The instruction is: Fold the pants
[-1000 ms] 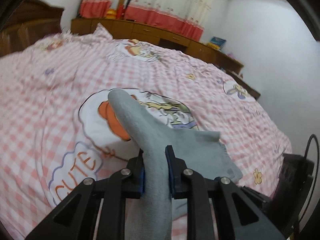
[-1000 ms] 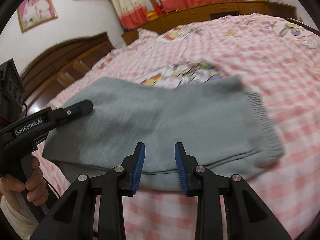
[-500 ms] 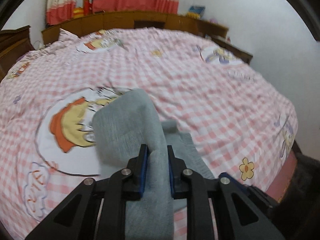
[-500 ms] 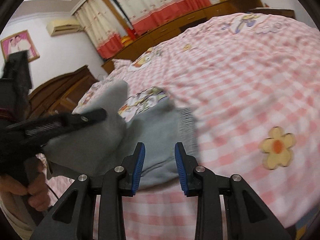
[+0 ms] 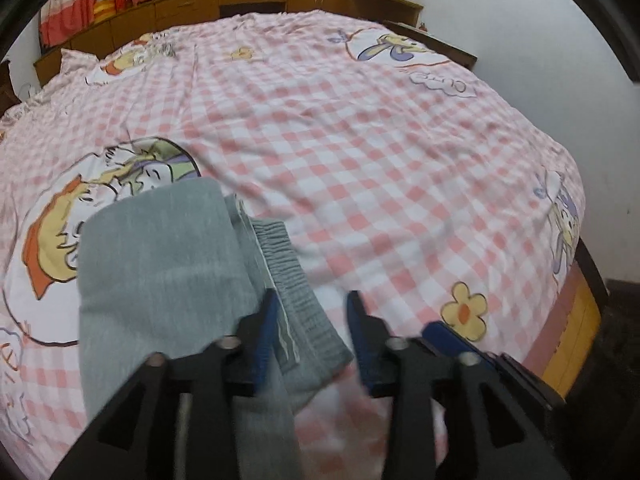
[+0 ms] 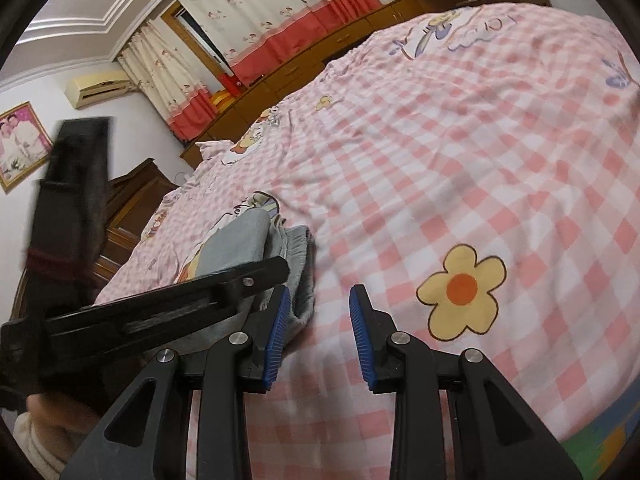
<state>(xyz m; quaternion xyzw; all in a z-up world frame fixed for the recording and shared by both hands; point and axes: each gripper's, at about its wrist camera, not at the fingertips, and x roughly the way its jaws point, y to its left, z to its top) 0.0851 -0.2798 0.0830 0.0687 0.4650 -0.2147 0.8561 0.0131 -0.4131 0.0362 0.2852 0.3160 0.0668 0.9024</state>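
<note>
Grey pants: lain folded on checked bed. Left tongs: opening, cloth edge between, unclamped. Right tongs: held apart, empty.

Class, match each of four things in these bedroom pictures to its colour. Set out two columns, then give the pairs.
Things:
1. pants
2. bed cover
3. cabinets
4. claw pads

Colours:
A. brown wood
B. blue
C. grey
D. pink and white check

Pairs: 1-C, 2-D, 3-A, 4-B
</note>
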